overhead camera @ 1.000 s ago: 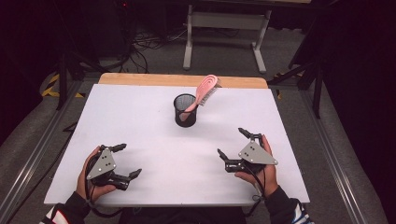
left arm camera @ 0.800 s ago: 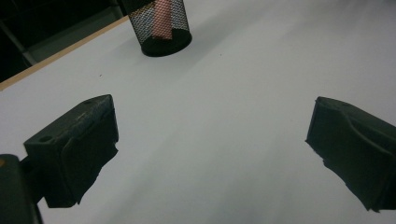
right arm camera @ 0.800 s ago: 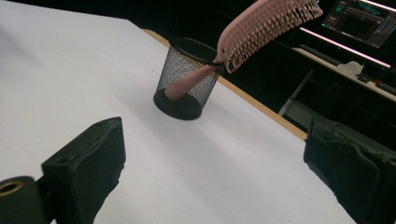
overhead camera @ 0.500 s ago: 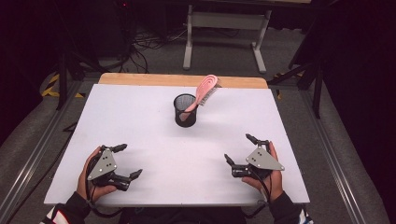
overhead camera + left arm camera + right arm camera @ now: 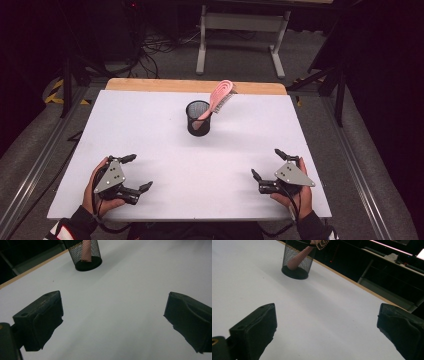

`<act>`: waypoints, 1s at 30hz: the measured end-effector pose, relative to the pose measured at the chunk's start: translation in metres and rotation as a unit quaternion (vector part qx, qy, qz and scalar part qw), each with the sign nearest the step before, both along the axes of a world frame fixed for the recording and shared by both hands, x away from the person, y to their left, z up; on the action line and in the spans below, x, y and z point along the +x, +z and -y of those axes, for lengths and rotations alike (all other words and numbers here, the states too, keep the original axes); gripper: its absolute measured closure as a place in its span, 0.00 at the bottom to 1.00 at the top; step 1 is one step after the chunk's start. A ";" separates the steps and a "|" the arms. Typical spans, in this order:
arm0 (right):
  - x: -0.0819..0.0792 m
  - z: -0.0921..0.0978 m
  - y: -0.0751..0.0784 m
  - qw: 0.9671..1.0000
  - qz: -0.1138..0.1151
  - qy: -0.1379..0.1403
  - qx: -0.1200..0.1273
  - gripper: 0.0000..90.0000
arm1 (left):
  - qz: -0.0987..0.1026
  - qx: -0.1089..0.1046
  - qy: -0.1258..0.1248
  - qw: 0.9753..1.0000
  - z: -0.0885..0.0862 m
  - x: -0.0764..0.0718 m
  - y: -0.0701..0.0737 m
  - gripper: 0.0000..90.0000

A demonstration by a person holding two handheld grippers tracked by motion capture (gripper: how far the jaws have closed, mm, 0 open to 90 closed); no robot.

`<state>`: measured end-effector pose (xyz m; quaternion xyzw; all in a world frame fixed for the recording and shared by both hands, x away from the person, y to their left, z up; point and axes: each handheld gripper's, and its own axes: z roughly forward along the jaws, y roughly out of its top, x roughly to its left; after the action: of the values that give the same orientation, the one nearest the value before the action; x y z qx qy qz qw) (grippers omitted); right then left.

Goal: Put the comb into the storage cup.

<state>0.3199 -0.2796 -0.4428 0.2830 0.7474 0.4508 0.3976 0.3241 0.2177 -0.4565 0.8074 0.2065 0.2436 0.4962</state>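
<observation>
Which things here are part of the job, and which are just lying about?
In the job:
- pink hairbrush, handle down in the cup, leaning right
- black mesh cup, upright on the white table
- left gripper and right gripper, both open, near the front edge

Lying about:
- grey stand on the floor behind
- floor cables

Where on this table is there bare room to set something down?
Nearly everywhere. The table is bare between the cup and the near edge, and between the left tool and right tool. Both sides of the cup are free too. The only occupied spot is the cup, with a pink brush leaning out to the right.
</observation>
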 end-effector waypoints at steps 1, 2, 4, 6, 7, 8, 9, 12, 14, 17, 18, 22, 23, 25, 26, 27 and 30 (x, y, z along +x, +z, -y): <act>-0.001 0.002 -0.001 1.000 -0.001 -0.002 0.002 0.04 | 0.000 0.001 0.000 1.000 0.000 0.000 0.000 0.03; -0.002 0.005 -0.002 1.000 -0.002 -0.004 0.002 0.04 | 0.000 0.000 0.001 1.000 0.000 0.000 0.000 0.03; -0.004 0.010 -0.005 1.000 -0.005 -0.011 -0.001 0.04 | 0.000 -0.001 0.002 1.000 0.000 0.000 0.000 0.03; -0.006 0.016 -0.008 1.000 -0.010 -0.019 -0.002 0.04 | 0.001 -0.002 0.002 1.000 0.000 0.001 0.001 0.03; -0.008 0.018 -0.009 1.000 -0.012 -0.021 0.001 0.04 | 0.002 -0.002 0.003 1.000 0.000 0.001 0.001 0.03; -0.009 0.021 -0.010 1.000 -0.013 -0.021 0.002 0.04 | 0.002 -0.002 0.003 1.000 0.000 0.001 0.001 0.03; -0.009 0.021 -0.010 1.000 -0.013 -0.021 0.002 0.04 | 0.004 -0.004 0.005 1.000 0.000 0.001 0.001 0.03; -0.010 0.024 -0.010 1.000 -0.012 -0.024 0.006 0.04 | 0.005 0.000 0.004 1.000 0.001 0.002 0.002 0.03; -0.011 0.025 -0.009 1.000 -0.010 -0.022 0.006 0.04 | 0.005 -0.003 0.004 1.000 0.001 0.003 0.002 0.03; -0.012 0.024 -0.011 1.000 -0.010 -0.021 0.002 0.04 | 0.003 -0.006 0.005 1.000 0.000 0.005 0.002 0.03; -0.012 0.024 -0.012 1.000 -0.012 -0.020 0.002 0.04 | 0.004 -0.003 0.005 1.000 0.001 0.005 0.002 0.03; -0.012 0.024 -0.014 1.000 -0.015 -0.020 -0.002 0.04 | 0.006 -0.001 -0.001 1.000 0.005 0.006 0.003 0.03; -0.013 0.025 -0.014 1.000 -0.014 -0.019 0.000 0.04 | 0.006 0.001 -0.001 1.000 0.006 0.006 0.002 0.03; -0.013 0.025 -0.012 1.000 -0.010 -0.019 0.004 0.04 | 0.006 0.003 -0.001 1.000 0.005 0.006 0.002 0.03; -0.012 0.025 -0.012 1.000 -0.011 -0.019 0.007 0.04 | 0.008 0.001 0.000 1.000 0.004 0.005 0.003 0.03; -0.012 0.025 -0.012 1.000 -0.011 -0.019 0.007 0.04 | 0.008 0.001 0.000 1.000 0.004 0.005 0.003 0.03; -0.014 0.022 -0.012 1.000 -0.010 -0.016 0.008 0.04 | 0.009 -0.002 0.003 1.000 0.002 0.003 0.003 0.03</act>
<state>0.3064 -0.3014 -0.4547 0.3022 0.7434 0.4474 0.3948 0.3274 0.2155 -0.4538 0.8035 0.2051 0.2525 0.4985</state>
